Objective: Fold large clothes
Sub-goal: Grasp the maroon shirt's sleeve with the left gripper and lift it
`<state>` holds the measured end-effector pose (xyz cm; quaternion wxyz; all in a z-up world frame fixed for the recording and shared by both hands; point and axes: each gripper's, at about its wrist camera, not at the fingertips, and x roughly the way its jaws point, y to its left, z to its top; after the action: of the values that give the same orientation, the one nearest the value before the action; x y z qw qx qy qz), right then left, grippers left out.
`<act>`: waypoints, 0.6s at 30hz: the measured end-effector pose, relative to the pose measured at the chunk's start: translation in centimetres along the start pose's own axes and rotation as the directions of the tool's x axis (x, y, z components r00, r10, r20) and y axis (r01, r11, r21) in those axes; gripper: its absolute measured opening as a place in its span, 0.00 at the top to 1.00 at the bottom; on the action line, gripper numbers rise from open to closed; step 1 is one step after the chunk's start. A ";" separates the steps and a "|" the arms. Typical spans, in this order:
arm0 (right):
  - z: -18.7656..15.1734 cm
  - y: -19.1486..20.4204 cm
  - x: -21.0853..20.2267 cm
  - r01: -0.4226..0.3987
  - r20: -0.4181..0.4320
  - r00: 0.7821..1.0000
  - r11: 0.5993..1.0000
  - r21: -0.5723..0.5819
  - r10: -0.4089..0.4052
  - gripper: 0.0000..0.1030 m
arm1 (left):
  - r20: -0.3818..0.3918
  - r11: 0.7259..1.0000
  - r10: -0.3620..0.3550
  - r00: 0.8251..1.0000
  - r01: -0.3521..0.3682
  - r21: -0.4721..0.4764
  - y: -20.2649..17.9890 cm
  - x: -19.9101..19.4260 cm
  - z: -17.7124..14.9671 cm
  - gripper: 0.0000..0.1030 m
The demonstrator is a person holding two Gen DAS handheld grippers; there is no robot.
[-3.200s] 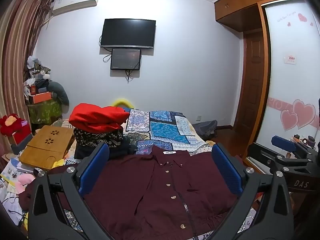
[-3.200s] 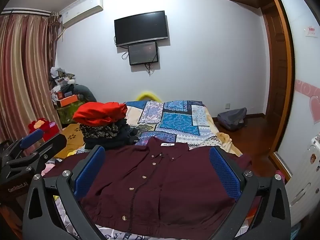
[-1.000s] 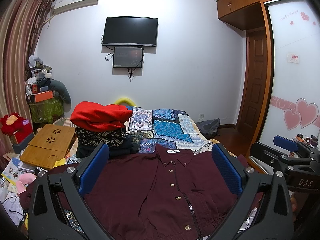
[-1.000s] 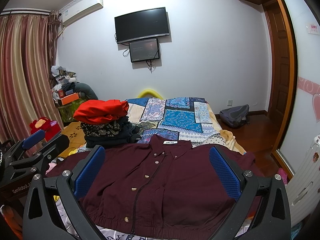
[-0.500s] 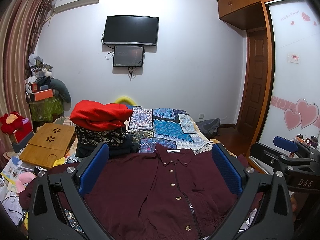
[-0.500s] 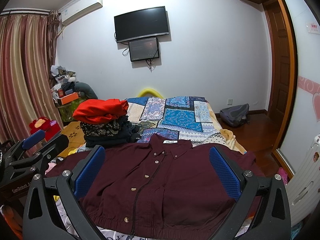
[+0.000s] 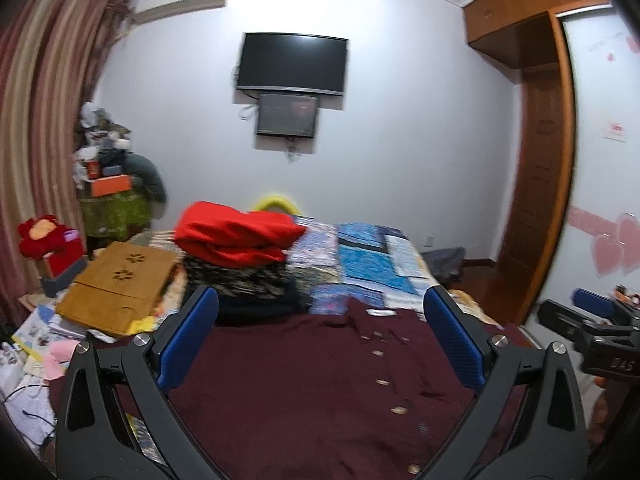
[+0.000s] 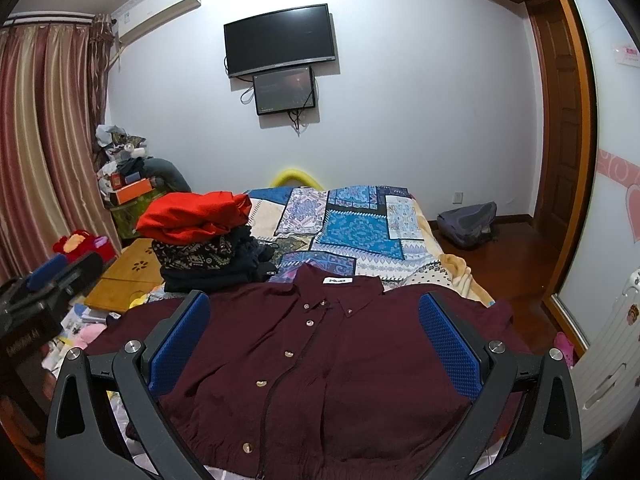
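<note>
Right wrist view: maroon shirt point(image 8: 344, 364) lies flat, unfolded, on the bed point(image 8: 400, 256); both hand-held grippers point(image 8: 314, 344) point(image 7: 320, 344) gape apart, empty.

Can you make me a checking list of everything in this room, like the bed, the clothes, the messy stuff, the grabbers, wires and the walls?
Surface: bed with a blue patchwork cover.
Job's things: maroon shirt spread flat, buttoned, collar towards the wall, not yet folded.
Clutter: clothes stack with a red garment on top; wooden lap desk; red plush toy; papers beside the bed.
Grippers: left gripper and right gripper both open above the shirt, holding nothing.
Cables: wires hang below the small screen.
Surroundings: TV, air conditioner, curtain, backpack on the floor.
</note>
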<state>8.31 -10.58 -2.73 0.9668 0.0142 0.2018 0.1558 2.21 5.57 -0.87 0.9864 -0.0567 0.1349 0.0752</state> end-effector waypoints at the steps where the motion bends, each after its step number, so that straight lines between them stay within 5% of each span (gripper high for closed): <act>1: 0.1 -0.1 0.3 0.002 -0.004 1.000 1.000 -0.001 -0.002 0.00 | 0.003 1.000 0.027 1.000 -0.027 0.000 0.8 0.3 0.2 0.00; 10: 0.8 -0.3 3.7 0.021 -0.056 0.998 1.000 -0.016 -0.021 0.00 | -0.034 0.973 0.218 0.975 -0.220 -0.073 10.3 2.9 -0.1 0.00; 14: 0.9 -0.5 5.9 0.032 -0.095 0.995 0.999 -0.017 -0.033 0.00 | -0.080 0.926 0.357 0.931 -0.364 -0.098 15.5 4.3 -1.6 0.00; 18: 0.7 -0.7 8.5 0.053 -0.151 0.987 0.998 -0.018 -0.055 0.00 | -0.259 0.877 0.386 0.885 -0.439 -0.196 22.7 6.9 -4.5 0.00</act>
<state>16.16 -8.58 -5.42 0.9526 -0.0100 0.2740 0.1318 3.89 28.15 -9.17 0.9121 -0.1573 0.2379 0.2946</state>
